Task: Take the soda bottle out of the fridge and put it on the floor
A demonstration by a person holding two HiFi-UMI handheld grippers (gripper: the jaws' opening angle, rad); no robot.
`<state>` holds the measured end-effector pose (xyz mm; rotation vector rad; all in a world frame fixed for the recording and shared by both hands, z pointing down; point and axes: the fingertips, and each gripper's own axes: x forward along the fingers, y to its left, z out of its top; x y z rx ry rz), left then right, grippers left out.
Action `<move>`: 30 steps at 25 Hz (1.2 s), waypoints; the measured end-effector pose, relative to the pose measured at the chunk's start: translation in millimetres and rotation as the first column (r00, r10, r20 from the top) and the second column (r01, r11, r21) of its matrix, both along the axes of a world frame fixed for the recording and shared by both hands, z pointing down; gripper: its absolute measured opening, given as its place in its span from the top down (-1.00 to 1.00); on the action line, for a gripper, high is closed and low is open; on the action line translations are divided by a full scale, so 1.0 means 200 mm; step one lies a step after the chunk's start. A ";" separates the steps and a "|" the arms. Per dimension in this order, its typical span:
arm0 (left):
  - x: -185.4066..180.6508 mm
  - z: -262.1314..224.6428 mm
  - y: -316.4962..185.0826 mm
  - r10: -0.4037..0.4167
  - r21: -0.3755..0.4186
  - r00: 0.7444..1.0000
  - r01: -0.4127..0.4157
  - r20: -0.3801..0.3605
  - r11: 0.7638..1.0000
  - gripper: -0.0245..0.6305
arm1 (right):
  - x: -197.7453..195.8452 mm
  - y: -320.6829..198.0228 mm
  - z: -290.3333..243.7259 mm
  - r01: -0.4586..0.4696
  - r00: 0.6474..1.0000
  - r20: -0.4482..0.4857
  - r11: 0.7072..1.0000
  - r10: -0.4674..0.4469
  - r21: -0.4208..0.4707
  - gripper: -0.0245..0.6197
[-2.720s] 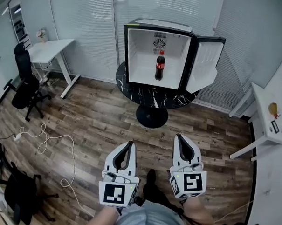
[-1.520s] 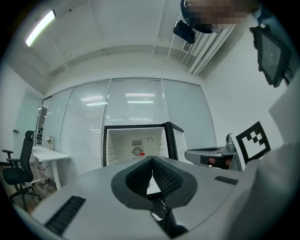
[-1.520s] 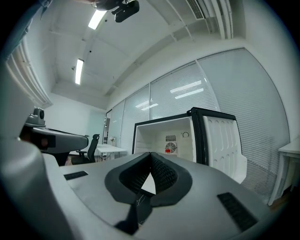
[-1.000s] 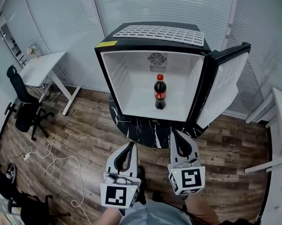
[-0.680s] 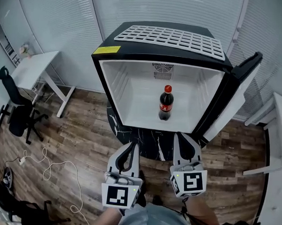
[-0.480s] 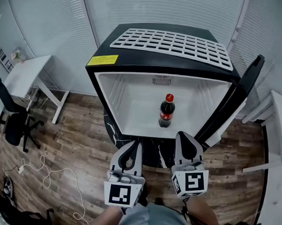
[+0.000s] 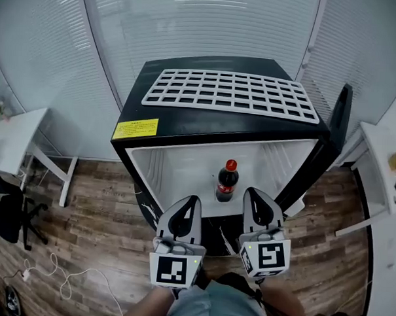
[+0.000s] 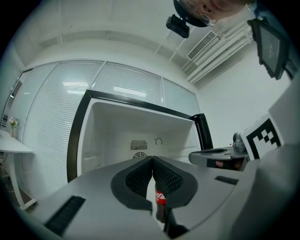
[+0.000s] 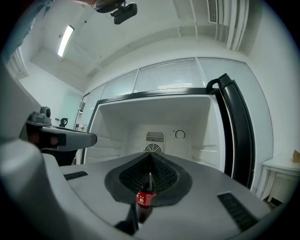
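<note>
Open fridge [image 7: 206, 125] mid-frame; soda bottle [image 7: 226, 181] upright inside it, centre
Left gripper [image 7: 191, 201] and right gripper [image 7: 253, 192] closed, empty, lower centre; wood floor [image 7: 84, 208] beneath; blinds [image 7: 191, 23] across top; white desk [image 7: 15, 136] at left

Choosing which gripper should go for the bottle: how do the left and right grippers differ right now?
The left gripper stands left of the soda bottle, and the right gripper stands right of it. In the head view the right gripper's tip reaches slightly nearer the open fridge, while the left gripper sits a little further back. Their marker cubes show different patterns. Shared: both are shut, empty, and point into the fridge.
</note>
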<state>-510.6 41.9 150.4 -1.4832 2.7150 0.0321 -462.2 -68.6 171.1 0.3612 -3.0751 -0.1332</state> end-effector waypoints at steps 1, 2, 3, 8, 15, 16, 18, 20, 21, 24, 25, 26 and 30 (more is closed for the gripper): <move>-0.01 -0.01 -0.01 0.008 0.003 1.000 -0.008 0.006 1.000 0.87 | -0.01 0.00 -0.01 -0.004 1.000 0.001 1.000 0.004 0.004 0.88; -0.01 -0.01 -0.02 0.015 0.001 1.000 -0.015 0.011 1.000 0.87 | -0.01 -0.01 -0.01 -0.008 1.000 0.003 1.000 0.008 0.006 0.88; -0.01 -0.01 -0.03 0.020 -0.004 1.000 -0.020 0.013 1.000 0.87 | -0.02 -0.01 -0.02 -0.011 1.000 0.007 1.000 0.011 0.005 0.88; -0.04 -0.01 -0.04 0.010 -0.003 1.000 -0.010 0.014 1.000 0.87 | -0.07 -0.02 -0.04 0.016 1.000 0.025 1.000 -0.016 0.011 0.88; -0.12 0.00 -0.10 -0.032 -0.020 0.999 0.032 0.005 0.999 0.87 | -0.18 -0.07 -0.06 0.077 0.996 0.039 0.997 -0.077 0.000 0.87; -0.13 0.01 -0.11 -0.038 -0.026 0.999 0.038 0.000 0.999 0.87 | -0.20 -0.07 -0.06 0.099 0.994 0.043 0.995 -0.098 -0.009 0.81; -0.15 0.03 -0.13 -0.049 -0.034 0.999 0.048 -0.008 0.998 0.87 | -0.25 -0.07 -0.03 0.149 0.988 0.035 0.988 -0.148 -0.027 0.49; -0.17 0.06 -0.15 -0.058 -0.047 0.998 0.057 -0.010 0.997 0.87 | -0.29 -0.07 0.01 0.179 0.984 0.010 0.983 -0.179 -0.036 0.30; -0.19 0.07 -0.15 -0.064 -0.054 0.998 0.063 -0.015 0.997 0.87 | -0.31 -0.07 0.03 0.186 0.982 -0.003 0.982 -0.186 -0.038 0.25; -0.24 0.09 -0.17 -0.083 -0.063 0.996 0.081 -0.030 0.995 0.87 | -0.38 -0.08 0.06 0.200 0.979 -0.031 0.979 -0.202 -0.036 0.21; -0.26 0.09 -0.18 -0.086 -0.062 0.996 0.084 -0.034 0.995 0.87 | -0.41 -0.09 0.07 0.206 0.978 -0.038 0.978 -0.207 -0.036 0.20; -0.28 0.10 -0.19 -0.090 -0.065 0.995 0.088 -0.036 0.994 0.87 | -0.43 -0.10 0.08 0.212 0.976 -0.047 0.976 -0.214 -0.038 0.20; -0.33 0.14 -0.20 -0.117 -0.077 0.992 0.113 -0.051 0.991 0.87 | -0.50 -0.11 0.15 0.241 0.966 -0.081 0.969 -0.245 -0.055 0.20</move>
